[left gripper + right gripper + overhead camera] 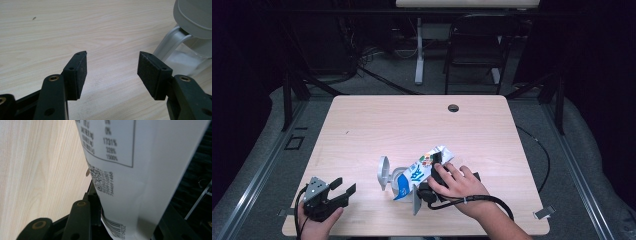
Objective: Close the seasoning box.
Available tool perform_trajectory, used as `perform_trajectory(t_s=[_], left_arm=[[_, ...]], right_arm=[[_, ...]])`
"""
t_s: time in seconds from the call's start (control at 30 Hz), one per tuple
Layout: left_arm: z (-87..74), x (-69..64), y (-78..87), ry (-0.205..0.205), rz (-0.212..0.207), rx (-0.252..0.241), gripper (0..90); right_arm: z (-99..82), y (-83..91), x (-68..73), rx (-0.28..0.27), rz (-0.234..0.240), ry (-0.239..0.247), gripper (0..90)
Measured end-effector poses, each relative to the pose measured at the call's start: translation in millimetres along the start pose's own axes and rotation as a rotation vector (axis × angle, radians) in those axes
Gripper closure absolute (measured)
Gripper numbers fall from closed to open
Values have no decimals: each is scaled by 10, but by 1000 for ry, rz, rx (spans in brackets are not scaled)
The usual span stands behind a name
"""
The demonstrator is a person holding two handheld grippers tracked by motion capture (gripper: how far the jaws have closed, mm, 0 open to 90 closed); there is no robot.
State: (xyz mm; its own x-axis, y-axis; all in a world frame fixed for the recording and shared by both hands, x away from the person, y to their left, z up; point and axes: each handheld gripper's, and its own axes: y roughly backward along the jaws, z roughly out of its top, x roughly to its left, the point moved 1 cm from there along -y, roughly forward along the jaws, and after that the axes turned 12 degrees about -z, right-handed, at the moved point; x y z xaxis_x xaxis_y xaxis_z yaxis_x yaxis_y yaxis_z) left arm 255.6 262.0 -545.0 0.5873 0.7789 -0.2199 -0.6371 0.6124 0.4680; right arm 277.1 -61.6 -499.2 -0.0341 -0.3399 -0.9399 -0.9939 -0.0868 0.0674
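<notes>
Right gripper (435, 167) clamped on the bag (422, 172), tilted over the grey container (388, 175)

Left gripper (343, 186) sits open and empty near the table (377, 125) edge, well apart from the bag. The container's raised lid (383, 171) stands just beside the bag's low end.

desk (377, 125): pale wood grain, rounded corners | cable hole (453, 108): dark, near far edge, right of middle | small dark speck (346, 132): on left half | grey jug (392, 177): on near half, lid swung open, carton (422, 170) tilted over it | floor (257, 150): grey, around desk
</notes>
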Motion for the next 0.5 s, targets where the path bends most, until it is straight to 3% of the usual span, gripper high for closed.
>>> perform_trajectory(t_s=[0.5], left_arm=[[-5, -10, 3, 1, -1, -2, 412]], right_arm=[[1, 15, 6, -8, -11, -3, 669]])
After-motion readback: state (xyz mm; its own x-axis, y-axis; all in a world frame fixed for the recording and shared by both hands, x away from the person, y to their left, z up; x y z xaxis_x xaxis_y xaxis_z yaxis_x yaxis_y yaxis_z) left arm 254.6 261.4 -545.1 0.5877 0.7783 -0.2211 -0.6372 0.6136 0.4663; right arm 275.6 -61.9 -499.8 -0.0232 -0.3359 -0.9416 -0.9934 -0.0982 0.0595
